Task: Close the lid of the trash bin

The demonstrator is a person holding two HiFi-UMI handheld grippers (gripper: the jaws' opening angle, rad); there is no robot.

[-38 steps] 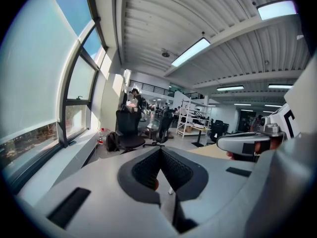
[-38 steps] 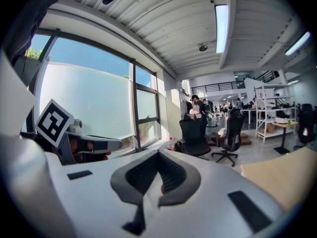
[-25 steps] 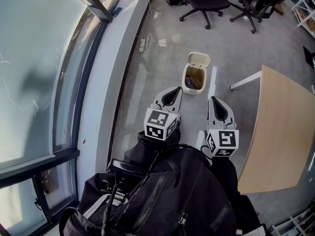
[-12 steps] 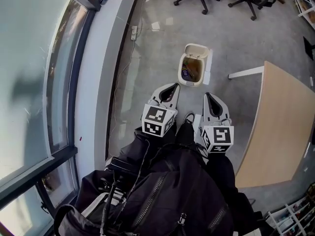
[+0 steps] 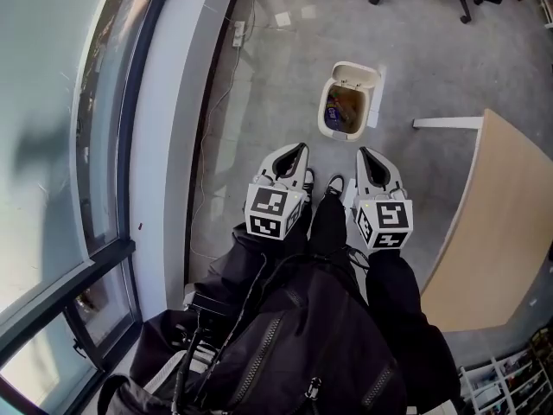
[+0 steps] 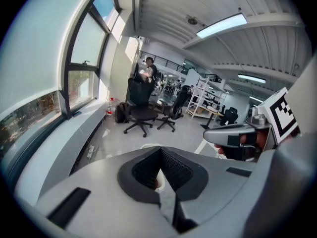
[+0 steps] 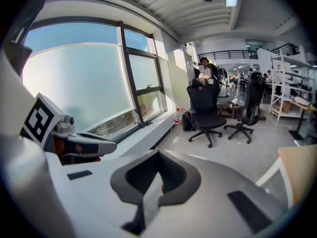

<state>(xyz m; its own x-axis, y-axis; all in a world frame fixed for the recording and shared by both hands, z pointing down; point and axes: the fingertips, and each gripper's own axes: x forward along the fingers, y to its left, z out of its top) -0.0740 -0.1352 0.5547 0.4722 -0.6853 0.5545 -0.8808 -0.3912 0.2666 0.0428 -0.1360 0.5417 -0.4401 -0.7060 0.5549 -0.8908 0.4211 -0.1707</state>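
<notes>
"What are the two grabbers doing?"

"The left gripper (image 5: 296,150) and the right gripper (image 5: 366,155) are both squeezed tight. Nothing is in them. They sit side by side."

"Where is the trash bin?"

"The trash bin (image 5: 326,124) is on the floor, a bit ahead of them. Nothing touches it. Its lid (image 5: 378,102) is up. A wooden table (image 5: 497,232) is on the right."

An open-plan office: black swivel chairs (image 7: 205,110) on castors, a pale wooden desk (image 5: 501,223), white metal shelving (image 7: 283,78) far right, tall glass windows (image 7: 81,78) along the left.
</notes>
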